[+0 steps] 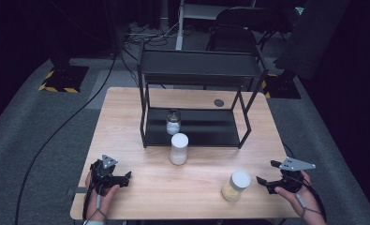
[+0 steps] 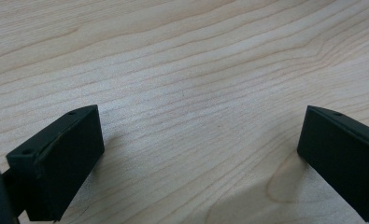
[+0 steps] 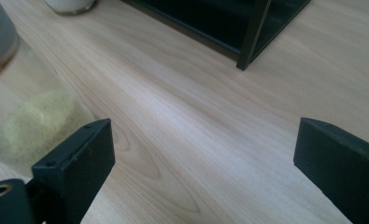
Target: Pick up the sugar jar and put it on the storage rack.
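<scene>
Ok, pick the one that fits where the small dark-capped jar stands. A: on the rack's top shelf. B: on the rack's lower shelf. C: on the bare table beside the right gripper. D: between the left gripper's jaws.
B: in the high view the small dark-capped jar stands on the lower shelf of the black rack, behind the white-lidded jar that is on the table in front.

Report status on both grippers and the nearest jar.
Left gripper open, empty, low over the table. Right gripper open, empty, beside the yellow-filled jar, not touching. Nothing between them.
</scene>
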Action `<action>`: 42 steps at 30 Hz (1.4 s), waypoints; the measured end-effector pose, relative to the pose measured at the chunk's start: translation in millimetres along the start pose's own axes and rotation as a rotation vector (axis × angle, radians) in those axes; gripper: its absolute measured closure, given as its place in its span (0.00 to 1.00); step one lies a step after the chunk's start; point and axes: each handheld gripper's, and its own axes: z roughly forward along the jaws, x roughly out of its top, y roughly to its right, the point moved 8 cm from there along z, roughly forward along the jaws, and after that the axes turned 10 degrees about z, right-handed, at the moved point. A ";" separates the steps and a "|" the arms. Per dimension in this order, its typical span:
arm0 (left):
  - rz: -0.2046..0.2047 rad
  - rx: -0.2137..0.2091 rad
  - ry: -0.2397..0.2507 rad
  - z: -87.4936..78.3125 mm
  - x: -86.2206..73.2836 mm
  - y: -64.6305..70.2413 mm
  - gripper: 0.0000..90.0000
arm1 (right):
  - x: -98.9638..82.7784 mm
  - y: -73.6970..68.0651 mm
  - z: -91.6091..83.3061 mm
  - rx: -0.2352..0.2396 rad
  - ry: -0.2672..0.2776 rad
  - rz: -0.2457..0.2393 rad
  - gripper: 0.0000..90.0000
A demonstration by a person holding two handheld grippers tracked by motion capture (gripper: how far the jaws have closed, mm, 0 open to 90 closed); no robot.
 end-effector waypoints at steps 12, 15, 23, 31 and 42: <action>-0.003 0.003 0.001 0.0 -0.2 0.5 0.01 | 32.5 -4.8 -17.2 0.022 0.037 -0.039 0.06; -0.003 0.003 0.001 0.0 -0.2 0.5 0.01 | 41.4 -7.2 -19.2 0.033 0.043 -0.053 0.06; -0.004 0.002 0.001 -0.1 -0.2 0.4 0.01 | 63.8 -13.6 -19.8 0.060 0.054 -0.095 0.06; -0.004 0.002 0.001 -0.1 -0.2 0.3 0.01 | 84.7 -22.0 -16.5 0.086 0.054 -0.136 0.07; -0.004 0.001 0.001 -0.1 -0.2 0.3 0.01 | 107.6 -33.5 -7.8 0.110 0.049 -0.180 0.07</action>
